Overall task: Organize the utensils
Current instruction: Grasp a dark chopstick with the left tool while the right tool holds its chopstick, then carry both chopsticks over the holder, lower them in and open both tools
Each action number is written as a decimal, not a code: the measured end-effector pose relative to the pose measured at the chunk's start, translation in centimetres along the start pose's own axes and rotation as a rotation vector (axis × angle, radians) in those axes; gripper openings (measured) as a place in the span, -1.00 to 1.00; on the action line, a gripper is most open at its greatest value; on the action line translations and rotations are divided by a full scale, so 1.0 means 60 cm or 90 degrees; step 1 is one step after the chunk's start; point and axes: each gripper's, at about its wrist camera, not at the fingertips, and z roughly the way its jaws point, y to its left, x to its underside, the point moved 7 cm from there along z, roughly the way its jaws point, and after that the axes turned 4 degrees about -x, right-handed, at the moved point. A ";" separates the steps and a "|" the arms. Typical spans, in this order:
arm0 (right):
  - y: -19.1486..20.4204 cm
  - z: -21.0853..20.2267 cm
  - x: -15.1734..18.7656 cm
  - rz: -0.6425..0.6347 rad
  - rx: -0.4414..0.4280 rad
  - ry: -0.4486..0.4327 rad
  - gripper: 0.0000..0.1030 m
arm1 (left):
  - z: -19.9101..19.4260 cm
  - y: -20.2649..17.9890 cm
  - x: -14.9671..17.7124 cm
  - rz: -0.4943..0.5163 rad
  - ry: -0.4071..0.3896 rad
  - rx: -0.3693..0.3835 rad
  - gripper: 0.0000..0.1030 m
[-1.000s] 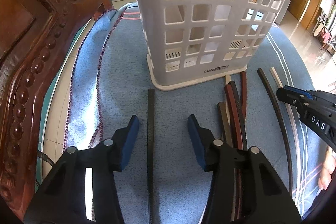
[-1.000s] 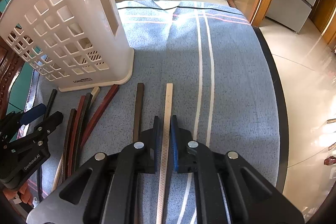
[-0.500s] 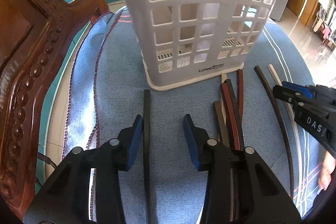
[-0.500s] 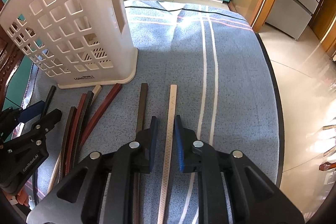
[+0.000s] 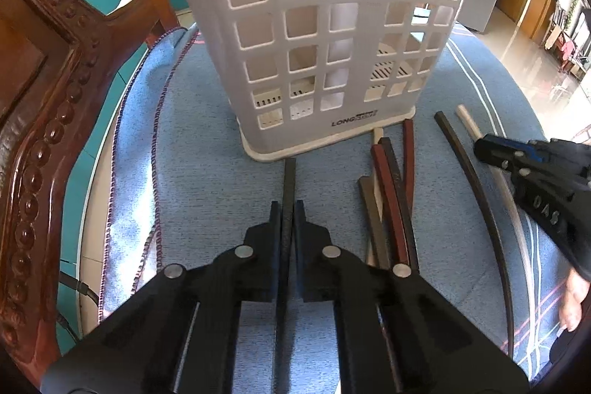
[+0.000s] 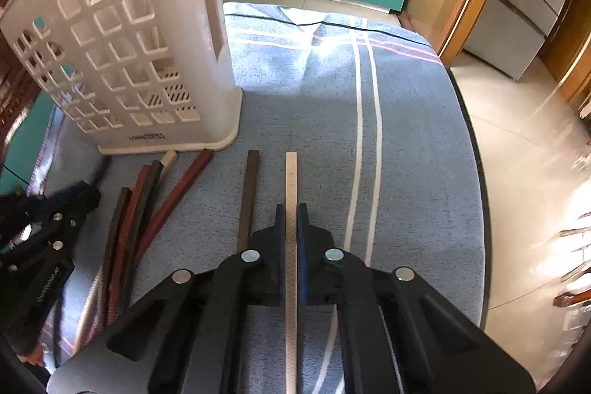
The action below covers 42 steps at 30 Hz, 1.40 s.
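My left gripper (image 5: 287, 209) is shut on a black chopstick (image 5: 289, 180) that lies on the blue cloth and points at the white slotted basket (image 5: 332, 36). My right gripper (image 6: 291, 211) is shut on a cream chopstick (image 6: 291, 180), also low over the cloth. A dark brown chopstick (image 6: 249, 187) lies just left of the cream one. A bundle of red, brown and dark chopsticks (image 5: 388, 202) lies between the two grippers, by the basket's front edge; it also shows in the right wrist view (image 6: 147, 205). The basket (image 6: 129, 43) stands upright.
A carved wooden chair back (image 5: 48, 98) stands at the left of the table. The round table's edge (image 6: 476, 172) drops to a tiled floor at the right. The right gripper shows in the left wrist view (image 5: 535, 172), and the left gripper shows in the right wrist view (image 6: 44, 239).
My left gripper has closed from wide open onto the black chopstick. My right gripper stays closed around the cream chopstick and has shifted slightly toward the basket.
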 end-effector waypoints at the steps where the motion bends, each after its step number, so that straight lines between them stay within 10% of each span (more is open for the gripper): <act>1: -0.001 -0.007 -0.002 -0.002 -0.001 -0.009 -0.87 | 0.000 -0.003 -0.001 -0.002 0.000 0.002 -0.85; 20: 0.019 -0.064 -0.012 -0.020 -0.018 -0.069 -0.87 | -0.047 0.004 -0.023 -0.016 -0.043 0.008 -0.86; 42: 0.028 -0.057 -0.011 -0.031 -0.010 -0.067 -0.87 | -0.232 -0.008 -0.055 0.015 -0.246 -0.070 -0.86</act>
